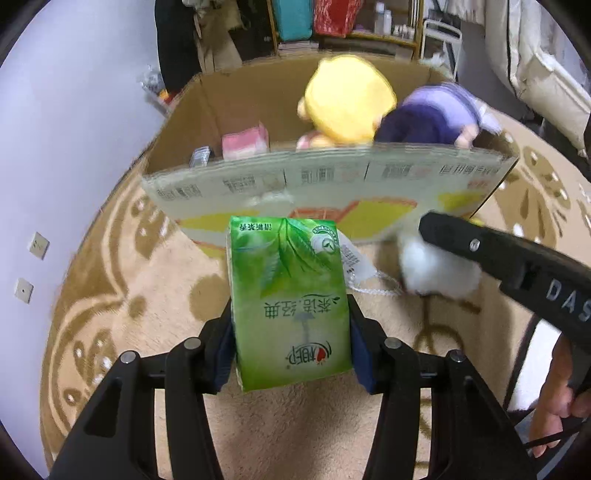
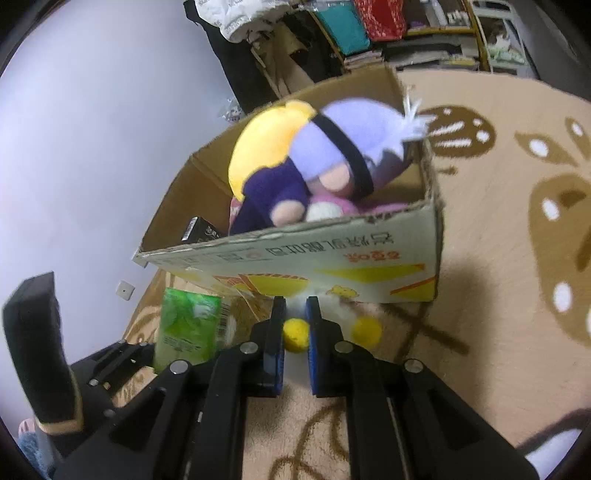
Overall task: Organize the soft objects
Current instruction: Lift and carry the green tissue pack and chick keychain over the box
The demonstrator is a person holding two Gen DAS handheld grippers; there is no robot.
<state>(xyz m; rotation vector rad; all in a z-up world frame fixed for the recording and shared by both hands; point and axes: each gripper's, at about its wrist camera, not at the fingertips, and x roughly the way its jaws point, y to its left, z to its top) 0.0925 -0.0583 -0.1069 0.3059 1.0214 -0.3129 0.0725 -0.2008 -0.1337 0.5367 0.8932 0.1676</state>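
My left gripper [image 1: 291, 325] is shut on a green tissue pack [image 1: 290, 306] and holds it above the rug, in front of an open cardboard box [image 1: 332, 177]. The pack also shows in the right wrist view [image 2: 186, 328]. My right gripper [image 2: 295, 317] is shut on a white plush toy with yellow feet [image 2: 295, 334], low by the box's front wall [image 2: 332, 258]. In the left wrist view that toy [image 1: 436, 269] hangs under the right gripper's finger [image 1: 480, 247]. A yellow plush [image 1: 347, 99] and a purple plush [image 1: 428, 118] lie in the box.
The box also holds a pink tissue pack [image 1: 245, 142] and a small dark box [image 2: 201, 229]. A beige patterned rug [image 2: 517, 221] covers the floor. A white wall [image 1: 74, 129] stands at the left. Cluttered shelves [image 1: 332, 22] stand behind the box.
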